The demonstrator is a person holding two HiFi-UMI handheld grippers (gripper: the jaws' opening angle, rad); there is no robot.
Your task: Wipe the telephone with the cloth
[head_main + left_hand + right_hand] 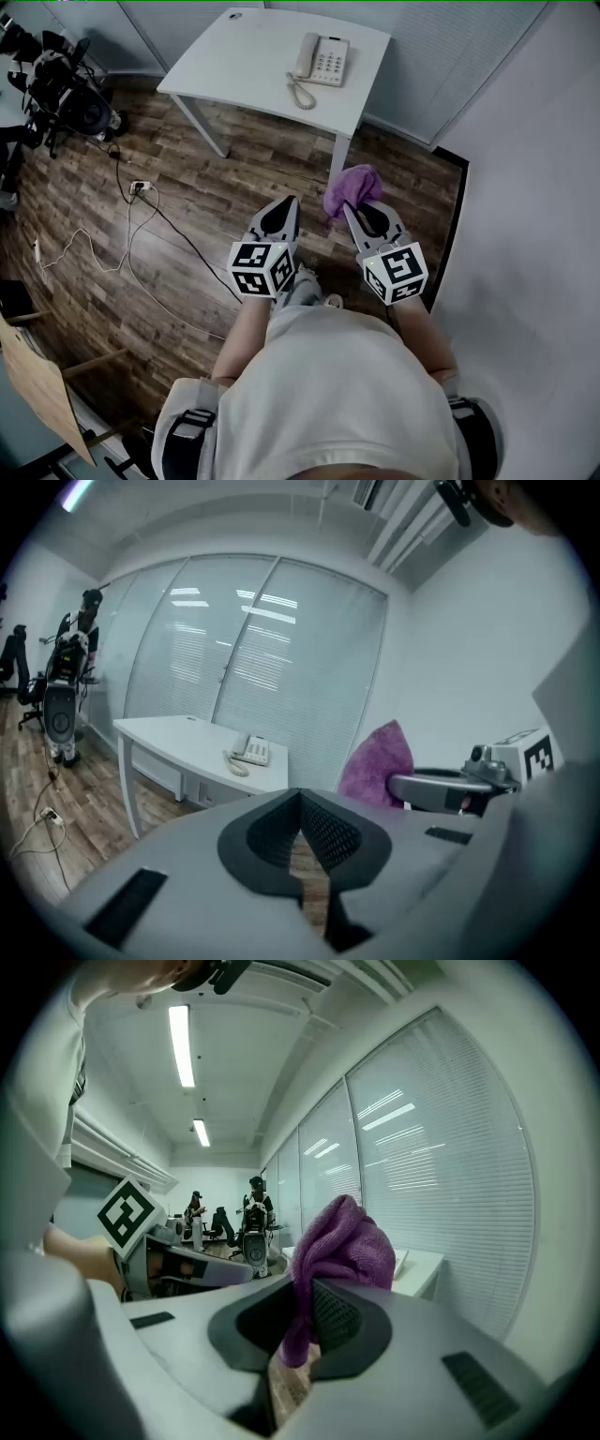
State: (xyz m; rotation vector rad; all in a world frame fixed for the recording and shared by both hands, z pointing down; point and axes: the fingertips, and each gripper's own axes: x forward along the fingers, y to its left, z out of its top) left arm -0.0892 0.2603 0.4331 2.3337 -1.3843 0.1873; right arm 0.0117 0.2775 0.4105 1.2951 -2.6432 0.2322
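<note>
The white table (234,66) fills the upper middle of the head view. The telephone (322,60) sits on its right part, well apart from me and straight up the frame from where I stand. It is a pale desk set with its long axis running up and down the frame. The handset lies along its left side and the coiled cord loops at its lower left. From here it is too small for me to tell whether it is dusty. The purple cloth (352,190) hangs bunched from my right gripper (354,212), whose jaws are clamped on it. That side lies a little nearer the telephone. My left gripper (289,206) is closed tight with nothing in it.
</note>
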